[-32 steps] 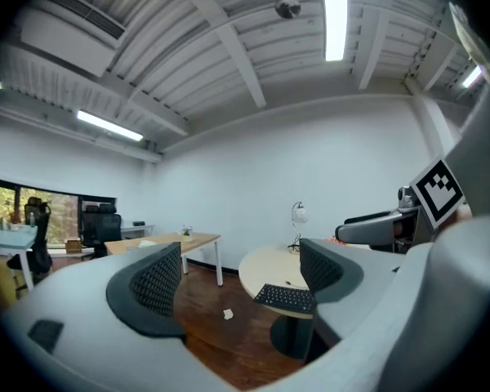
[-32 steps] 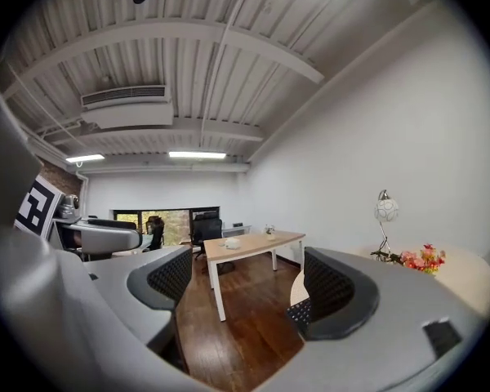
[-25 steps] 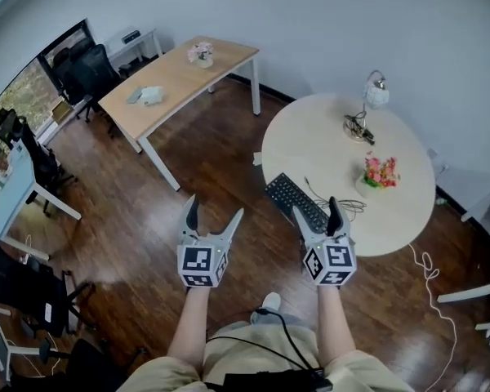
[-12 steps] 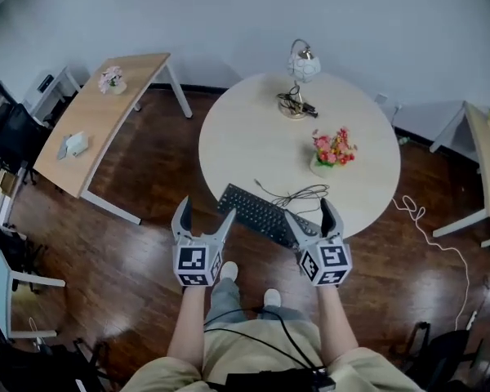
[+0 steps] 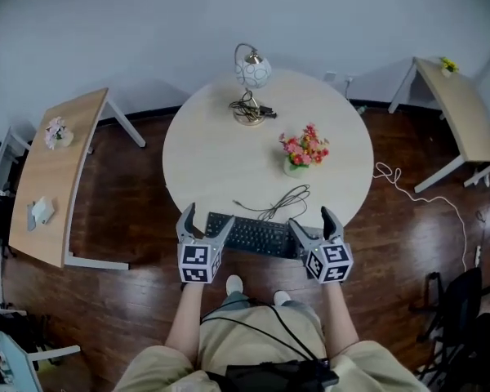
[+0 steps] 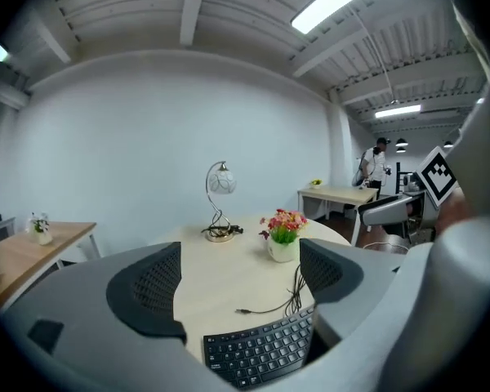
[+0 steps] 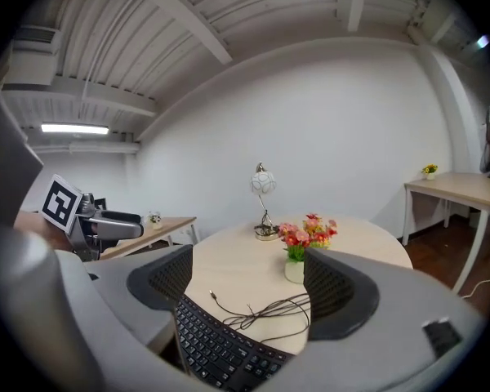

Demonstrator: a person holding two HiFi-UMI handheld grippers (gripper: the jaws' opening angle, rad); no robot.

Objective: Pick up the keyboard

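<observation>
A black keyboard (image 5: pixel 254 236) lies along the near edge of the round pale table (image 5: pixel 220 158), its cable (image 5: pixel 279 202) coiled loose behind it. My left gripper (image 5: pixel 206 217) is open at the keyboard's left end, with its right finger over that end. My right gripper (image 5: pixel 311 219) is open at the right end. In the left gripper view the keyboard (image 6: pixel 261 351) lies low between the open jaws of the left gripper (image 6: pixel 238 280). In the right gripper view the keyboard (image 7: pixel 220 351) sits below the open right gripper (image 7: pixel 249 288). No pad presses on it.
A globe lamp (image 5: pixel 251 70) stands at the table's far side and a pot of flowers (image 5: pixel 302 149) right of centre. Wooden desks stand at the left (image 5: pixel 53 178) and far right (image 5: pixel 457 113). A white cord (image 5: pixel 408 190) trails on the floor. A person (image 6: pixel 376 162) stands far off.
The view has swung so that the round table is now straight ahead. Both grippers have come down and forward to the two ends of the keyboard, jaws still open.
</observation>
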